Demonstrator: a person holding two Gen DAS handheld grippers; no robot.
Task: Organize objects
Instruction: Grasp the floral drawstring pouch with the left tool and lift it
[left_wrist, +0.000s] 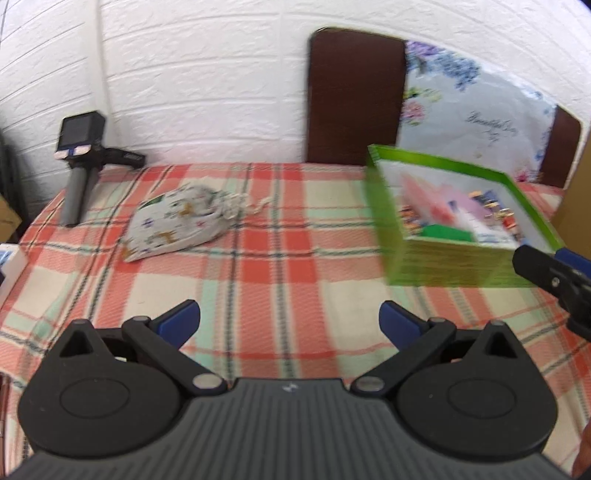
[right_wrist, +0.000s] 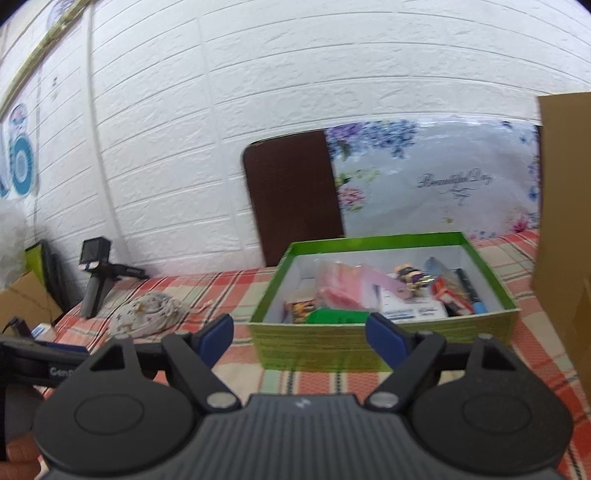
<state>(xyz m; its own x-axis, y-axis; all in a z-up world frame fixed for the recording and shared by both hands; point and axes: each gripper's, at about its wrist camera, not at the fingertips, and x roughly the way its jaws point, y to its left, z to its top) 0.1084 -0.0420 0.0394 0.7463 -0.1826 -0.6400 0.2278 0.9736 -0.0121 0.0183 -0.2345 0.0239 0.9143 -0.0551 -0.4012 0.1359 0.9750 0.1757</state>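
Green box (right_wrist: 384, 343) w/ misc items, pouch (left_wrist: 177, 221) on plaid tabletop (left_wrist: 277, 288); L tongs (left_wrist: 290, 317) wide, empty; R tongs (right_wrist: 299, 332) wide, empty.

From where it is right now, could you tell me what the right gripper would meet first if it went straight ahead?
Most likely the near wall of the green box, which lies directly ahead of the open, empty right gripper; depth is hard to judge.
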